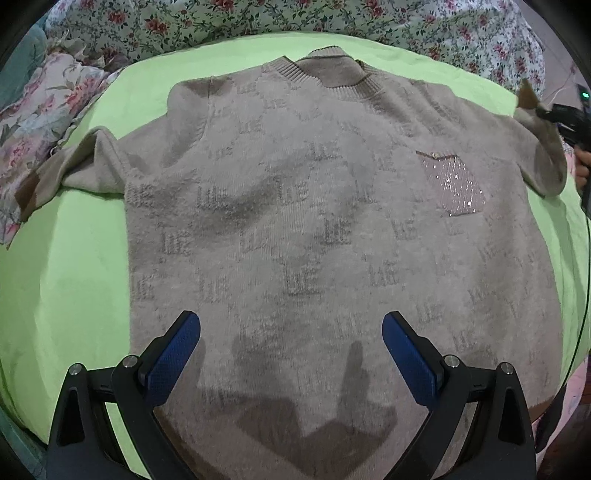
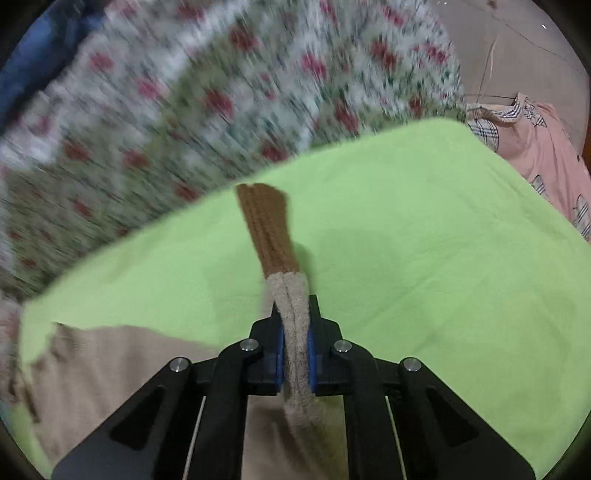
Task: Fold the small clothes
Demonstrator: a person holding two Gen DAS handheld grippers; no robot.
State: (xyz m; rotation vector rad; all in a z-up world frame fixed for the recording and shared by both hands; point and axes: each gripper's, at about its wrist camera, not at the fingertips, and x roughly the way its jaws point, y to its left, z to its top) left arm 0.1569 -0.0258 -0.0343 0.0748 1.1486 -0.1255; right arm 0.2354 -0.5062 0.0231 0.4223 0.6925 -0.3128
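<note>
A beige knit sweater with a sparkly pink chest pocket lies face up on a light green cloth. My left gripper hovers open above the sweater's lower body, its blue pads wide apart with nothing between them. My right gripper is shut on the sweater's sleeve, whose brown cuff sticks out past the fingertips. In the left wrist view that same gripper shows at the far right, lifting the sleeve end off the cloth. The other sleeve lies spread out to the left.
Floral bedding runs behind the green cloth, and crumpled floral fabric lies at the left. A pink garment lies past the cloth's right corner. A hand holds the right gripper at the frame's edge.
</note>
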